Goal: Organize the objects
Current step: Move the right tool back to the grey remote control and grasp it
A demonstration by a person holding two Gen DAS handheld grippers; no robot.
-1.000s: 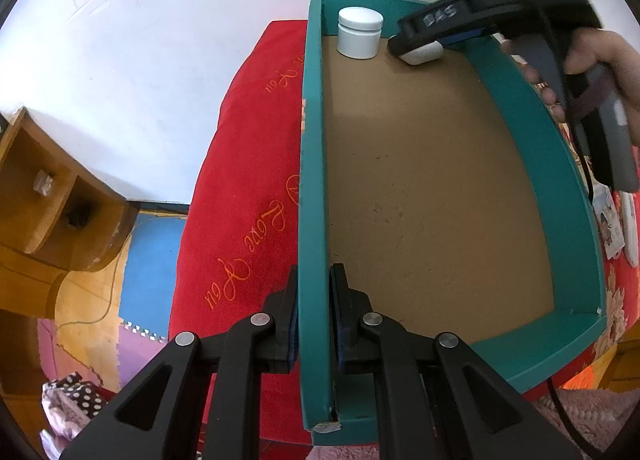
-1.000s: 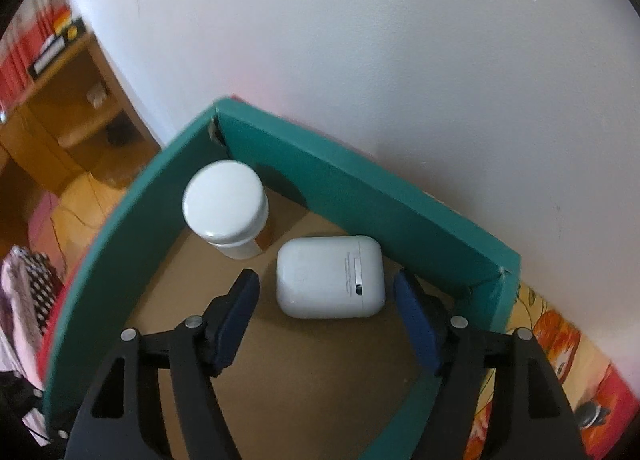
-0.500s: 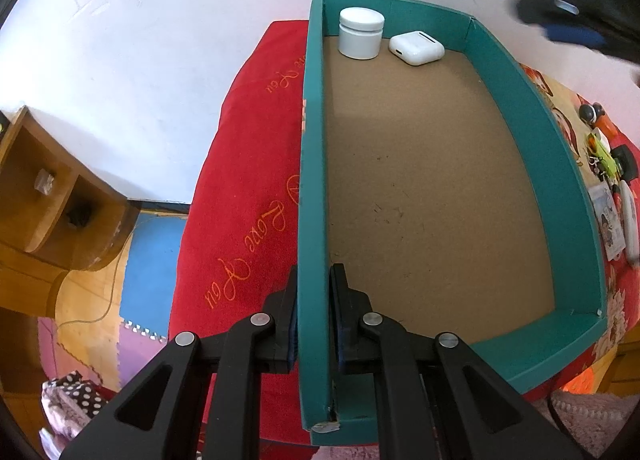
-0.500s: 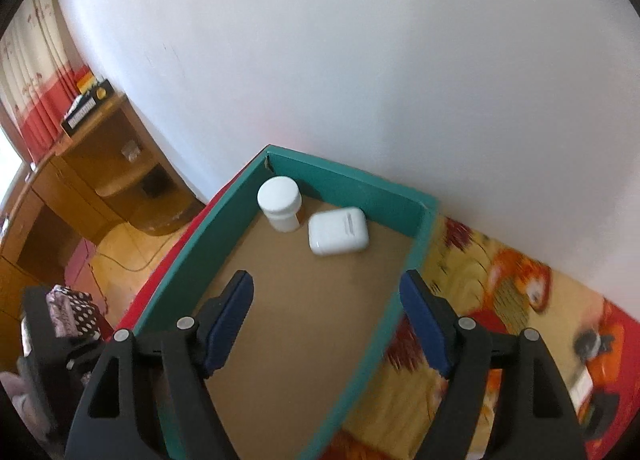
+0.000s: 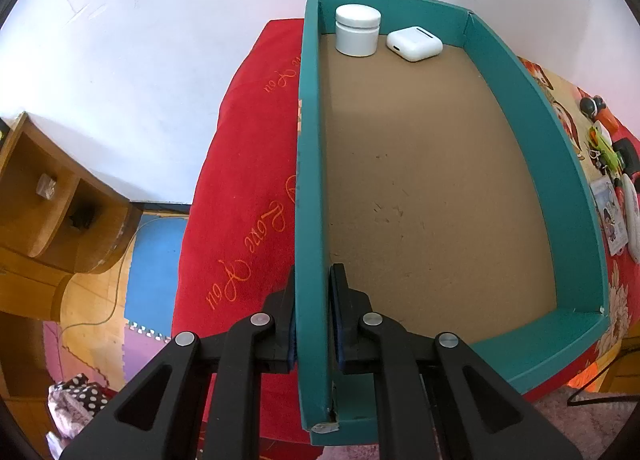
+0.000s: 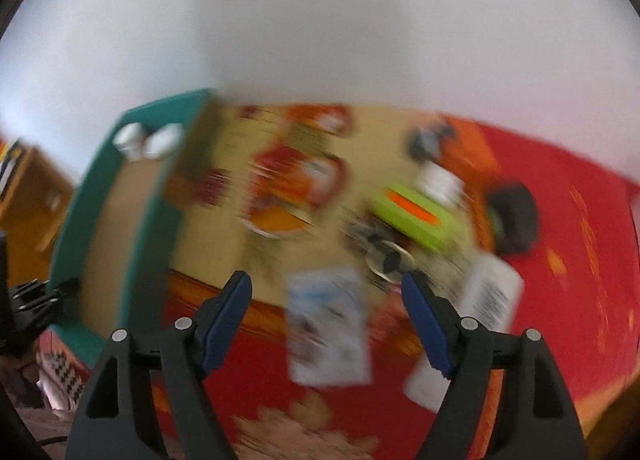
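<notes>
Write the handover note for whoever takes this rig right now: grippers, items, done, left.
Left gripper: shut on the near left wall of the teal cardboard box, steadying it.
Right gripper: open, jaws empty, above the loose items on the red patterned bedspread; that view is blurred.
Done: round white lidded jar and white earbud case sit at the box's far end.
Left: lime-green and orange item, black item, white printed cards and small bits beside them go in.
</notes>
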